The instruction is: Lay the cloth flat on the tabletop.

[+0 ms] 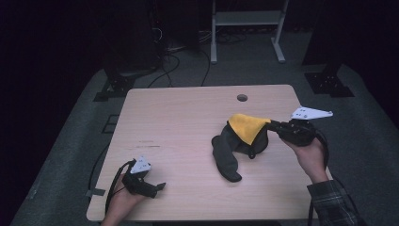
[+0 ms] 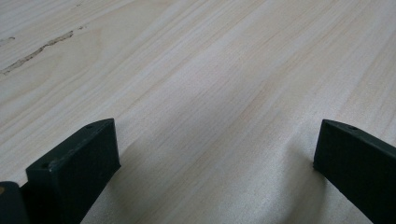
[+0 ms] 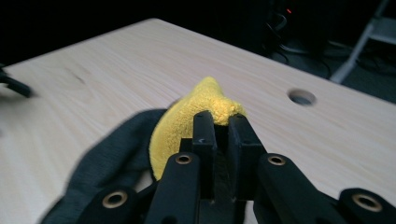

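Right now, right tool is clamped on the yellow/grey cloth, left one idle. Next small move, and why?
Probably bring the left tool across to the free grey end. The right tool is shut on the cloth at its yellow corner, lifting it, while the rest lies crumpled on the table. The left tool sits open and apart from it near the front edge. A second grip would let the cloth be spread.

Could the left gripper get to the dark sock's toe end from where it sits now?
Probably yes: the left gripper rests open near the table's front edge, and bare wood lies between it and the dark sock.
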The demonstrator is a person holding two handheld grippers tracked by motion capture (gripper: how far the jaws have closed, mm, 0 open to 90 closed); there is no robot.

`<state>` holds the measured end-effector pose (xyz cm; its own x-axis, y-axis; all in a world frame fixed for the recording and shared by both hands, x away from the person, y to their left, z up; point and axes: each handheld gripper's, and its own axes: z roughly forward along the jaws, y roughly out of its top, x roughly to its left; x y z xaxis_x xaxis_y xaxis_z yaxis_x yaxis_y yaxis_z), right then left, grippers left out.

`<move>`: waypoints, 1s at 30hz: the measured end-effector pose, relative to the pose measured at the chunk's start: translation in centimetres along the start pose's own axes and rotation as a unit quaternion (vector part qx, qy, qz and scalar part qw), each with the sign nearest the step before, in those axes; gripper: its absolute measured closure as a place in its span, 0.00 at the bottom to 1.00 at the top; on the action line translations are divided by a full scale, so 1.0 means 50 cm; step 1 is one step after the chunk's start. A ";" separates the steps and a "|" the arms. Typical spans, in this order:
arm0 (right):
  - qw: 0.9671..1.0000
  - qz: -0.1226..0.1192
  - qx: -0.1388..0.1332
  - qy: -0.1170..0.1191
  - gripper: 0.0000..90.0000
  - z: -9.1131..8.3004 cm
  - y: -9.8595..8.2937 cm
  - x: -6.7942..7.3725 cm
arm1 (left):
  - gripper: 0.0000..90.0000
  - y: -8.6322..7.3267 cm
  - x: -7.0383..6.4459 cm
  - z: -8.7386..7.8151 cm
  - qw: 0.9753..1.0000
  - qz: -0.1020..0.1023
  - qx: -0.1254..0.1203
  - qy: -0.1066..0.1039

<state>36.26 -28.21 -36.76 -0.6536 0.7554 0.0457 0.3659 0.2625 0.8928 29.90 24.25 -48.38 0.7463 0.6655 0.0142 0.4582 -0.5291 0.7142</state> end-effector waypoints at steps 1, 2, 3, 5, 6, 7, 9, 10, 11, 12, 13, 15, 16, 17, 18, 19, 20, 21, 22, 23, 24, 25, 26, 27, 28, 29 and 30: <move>1.000 0.008 0.010 -0.013 0.91 0.006 -0.013 -0.017 | 0.00 0.000 0.000 0.000 1.000 0.001 0.001 0.000; 1.000 0.008 0.010 -0.013 0.91 0.006 -0.013 -0.017 | 0.00 0.000 0.000 0.000 1.000 0.001 0.001 0.000; 1.000 0.012 0.013 -0.017 0.90 0.008 -0.017 -0.022 | 0.00 0.000 0.000 0.000 1.000 0.001 0.001 0.000; 0.999 0.027 0.022 -0.030 0.74 0.013 -0.030 -0.040 | 0.00 0.000 0.000 0.000 1.000 0.001 0.001 0.000; 0.999 0.028 0.020 -0.032 0.71 0.012 -0.032 -0.041 | 0.00 0.000 0.000 0.000 1.000 0.001 0.001 0.000; 0.999 0.027 0.020 -0.033 0.70 0.009 -0.032 -0.042 | 0.00 0.000 0.000 0.000 1.000 0.001 0.001 0.000; 0.999 0.022 0.017 -0.032 0.67 0.004 -0.031 -0.036 | 0.00 0.000 0.000 0.000 1.000 0.001 0.001 0.000; 0.999 0.019 0.018 -0.026 0.66 0.003 -0.031 -0.032 | 0.00 0.000 0.000 -0.001 1.000 0.001 0.002 0.000; 0.999 0.015 0.021 -0.021 0.64 0.003 -0.033 -0.026 | 0.00 0.000 0.000 -0.001 1.000 0.001 0.002 0.000; 0.999 0.015 0.021 -0.021 0.64 0.003 -0.033 -0.026 | 0.00 0.000 0.000 -0.001 1.000 0.001 0.002 0.000; 1.000 0.006 0.026 -0.010 0.63 0.009 -0.043 -0.009 | 0.00 0.000 0.000 -0.001 1.000 0.001 0.002 0.000; 0.999 -0.002 0.042 -0.006 0.60 0.019 -0.054 0.003 | 0.00 0.000 0.000 -0.001 1.000 0.001 0.002 0.000; 0.999 -0.004 0.048 -0.001 0.60 0.024 -0.060 0.009 | 0.00 0.000 0.000 -0.001 1.000 0.001 0.002 0.000; 0.999 -0.007 0.053 0.002 0.58 0.029 -0.067 0.015 | 0.00 0.000 0.000 -0.001 1.000 0.001 0.002 0.000; 0.998 -0.009 0.061 0.003 0.57 0.036 -0.072 0.020 | 0.00 0.000 0.000 -0.001 1.000 0.001 0.003 0.000; 0.998 -0.011 0.069 0.004 0.55 0.044 -0.078 0.024 | 0.00 0.000 0.000 -0.001 1.000 0.001 0.002 0.000; 0.997 -0.011 0.071 0.005 0.54 0.048 -0.082 0.026 | 0.00 0.000 0.000 -0.001 1.000 0.001 0.003 0.000; 0.997 -0.011 0.071 0.005 0.54 0.048 -0.082 0.026 | 0.00 0.000 0.000 -0.001 1.000 0.001 0.003 0.000; 0.997 -0.009 0.082 0.010 0.50 0.065 -0.091 0.032 | 0.00 0.000 0.000 -0.001 1.000 0.001 0.003 0.000; 0.996 -0.007 0.085 0.012 0.48 0.070 -0.094 0.035 | 0.00 0.000 0.000 -0.001 1.000 0.001 0.003 0.000; 0.995 -0.005 0.094 0.017 0.46 0.080 -0.098 0.039 | 0.00 0.000 0.000 -0.001 1.000 0.001 0.002 0.000; 0.995 -0.005 0.094 0.017 0.46 0.080 -0.098 0.039 | 0.00 0.000 0.000 -0.001 1.000 0.001 0.002 0.000; 0.995 -0.004 0.102 0.021 0.43 0.095 -0.103 0.045 | 0.00 0.000 0.000 -0.001 1.000 0.001 0.003 0.000; 0.994 -0.003 0.108 0.019 0.42 0.103 -0.105 0.048 | 0.00 0.000 0.000 -0.001 1.000 0.001 0.002 0.000; 0.994 -0.008 0.112 0.015 0.41 0.108 -0.107 0.050 | 0.00 0.000 0.000 -0.001 1.000 0.001 0.003 0.000; 0.993 -0.013 0.119 0.007 0.41 0.116 -0.110 0.052 | 0.00 0.000 0.000 -0.001 1.000 0.001 0.002 0.000; 0.992 -0.021 0.128 -0.001 0.41 0.124 -0.116 0.054 | 0.00 0.000 0.000 -0.001 1.000 0.001 0.002 0.000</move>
<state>36.47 -23.96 -44.58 -0.6702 0.7421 0.0091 0.4948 0.4377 0.7507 29.90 24.26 -48.35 0.7473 0.6644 0.0151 0.4592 -0.5326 0.7110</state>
